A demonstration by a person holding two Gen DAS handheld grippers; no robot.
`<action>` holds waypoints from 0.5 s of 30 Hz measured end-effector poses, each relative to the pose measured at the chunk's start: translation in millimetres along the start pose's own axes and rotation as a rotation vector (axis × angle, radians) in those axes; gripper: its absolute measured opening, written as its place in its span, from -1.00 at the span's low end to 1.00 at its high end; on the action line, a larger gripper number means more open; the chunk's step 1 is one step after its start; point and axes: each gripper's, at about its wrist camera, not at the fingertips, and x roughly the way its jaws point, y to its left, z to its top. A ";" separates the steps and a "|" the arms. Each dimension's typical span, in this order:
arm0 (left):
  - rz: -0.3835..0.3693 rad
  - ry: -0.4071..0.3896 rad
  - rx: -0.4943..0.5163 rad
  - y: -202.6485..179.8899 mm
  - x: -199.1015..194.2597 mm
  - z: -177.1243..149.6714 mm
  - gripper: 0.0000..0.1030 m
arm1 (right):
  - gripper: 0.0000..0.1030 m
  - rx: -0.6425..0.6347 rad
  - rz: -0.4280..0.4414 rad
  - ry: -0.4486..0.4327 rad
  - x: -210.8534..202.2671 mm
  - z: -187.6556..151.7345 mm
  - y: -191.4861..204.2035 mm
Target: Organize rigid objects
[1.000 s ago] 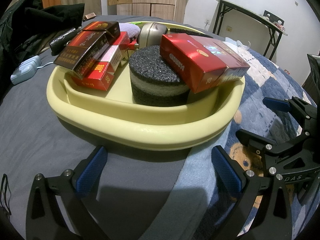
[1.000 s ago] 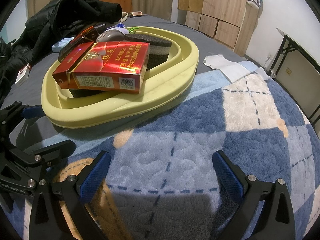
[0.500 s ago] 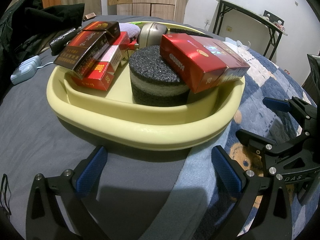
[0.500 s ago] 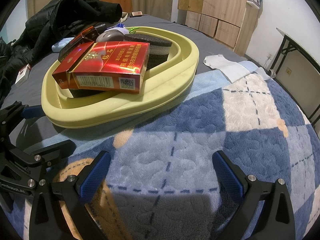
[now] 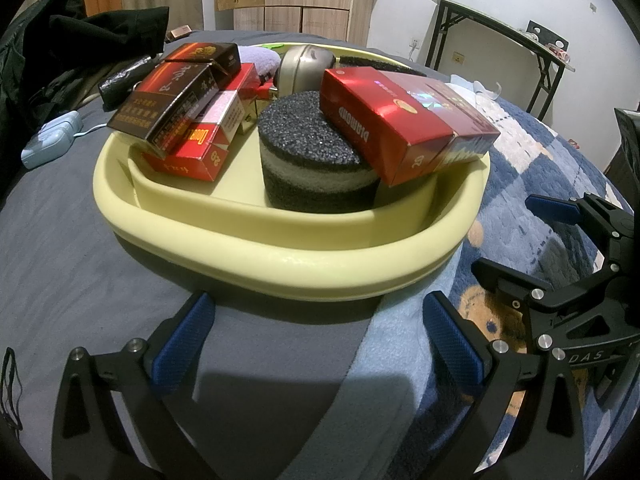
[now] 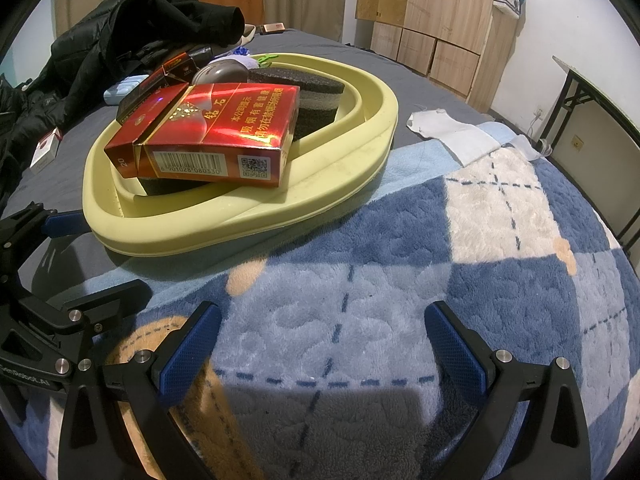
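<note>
A pale yellow basin (image 5: 256,248) sits on the bed and holds several cigarette boxes, a black sponge and a metal tin. A big red box (image 5: 400,124) leans on the black sponge (image 5: 312,160); the box also shows in the right wrist view (image 6: 216,132). A dark brown box (image 5: 172,100) lies on red boxes at the left. My left gripper (image 5: 316,344) is open and empty, just in front of the basin. My right gripper (image 6: 320,344) is open and empty over the blue blanket, to the right of the basin (image 6: 320,184).
A black jacket (image 6: 132,40) is heaped at the far left. A pale blue device (image 5: 48,144) lies left of the basin. A small white and red box (image 6: 44,152) lies on the grey sheet. A white cloth (image 6: 456,136) lies beyond the blanket. A folding table (image 5: 500,36) stands at the wall.
</note>
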 end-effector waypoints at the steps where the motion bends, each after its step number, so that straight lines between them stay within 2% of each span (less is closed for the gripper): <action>1: 0.000 0.000 0.000 0.3 0.1 -0.8 1.00 | 0.99 0.000 0.000 0.000 1.4 1.1 -2.6; 15: 0.000 0.000 0.000 0.5 0.1 -1.1 1.00 | 0.99 0.000 0.001 0.000 -0.3 -0.4 1.0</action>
